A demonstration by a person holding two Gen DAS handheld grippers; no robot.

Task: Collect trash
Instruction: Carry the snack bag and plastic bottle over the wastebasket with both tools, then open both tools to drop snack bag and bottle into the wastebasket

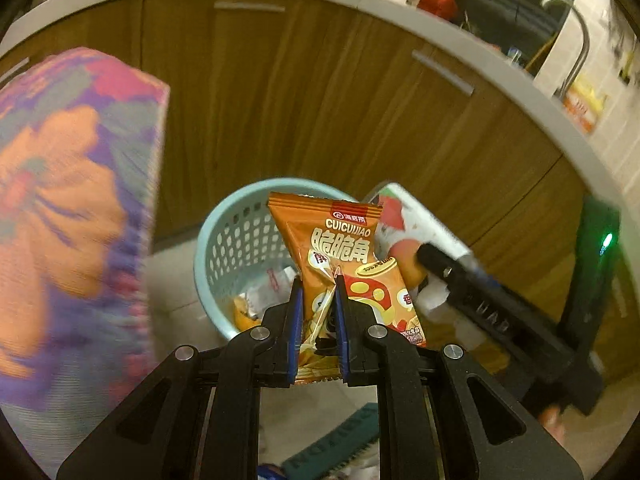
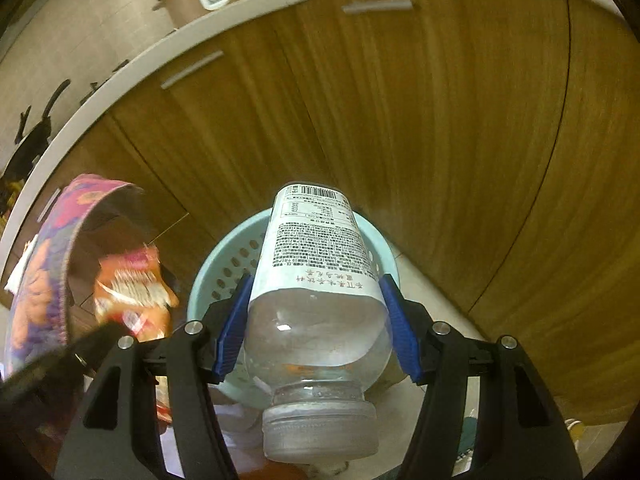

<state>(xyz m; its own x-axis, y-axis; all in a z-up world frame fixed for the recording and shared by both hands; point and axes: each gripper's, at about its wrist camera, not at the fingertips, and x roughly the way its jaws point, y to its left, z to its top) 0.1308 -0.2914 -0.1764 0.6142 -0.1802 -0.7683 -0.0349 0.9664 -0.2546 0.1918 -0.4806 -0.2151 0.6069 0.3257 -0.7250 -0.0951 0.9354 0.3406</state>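
My left gripper [image 1: 317,284] is shut on an orange snack bag [image 1: 332,248] and holds it above a pale blue perforated basket [image 1: 224,248] on the floor, which has some wrappers inside. My right gripper [image 2: 316,304] is shut on a clear plastic bottle [image 2: 316,280] with a white label, cap towards the camera, held over the same basket [image 2: 224,276]. In the left wrist view the bottle [image 1: 404,216] and the right gripper [image 1: 444,272] show at the right of the bag. In the right wrist view the snack bag [image 2: 132,292] is blurred at the left.
Wooden cabinet doors [image 1: 304,92] under a grey counter [image 1: 400,4] stand behind the basket. A purple and orange flowered cloth [image 1: 68,208] fills the left of the view. A faucet [image 1: 576,36] is on the counter. A teal object [image 1: 340,444] lies on the floor.
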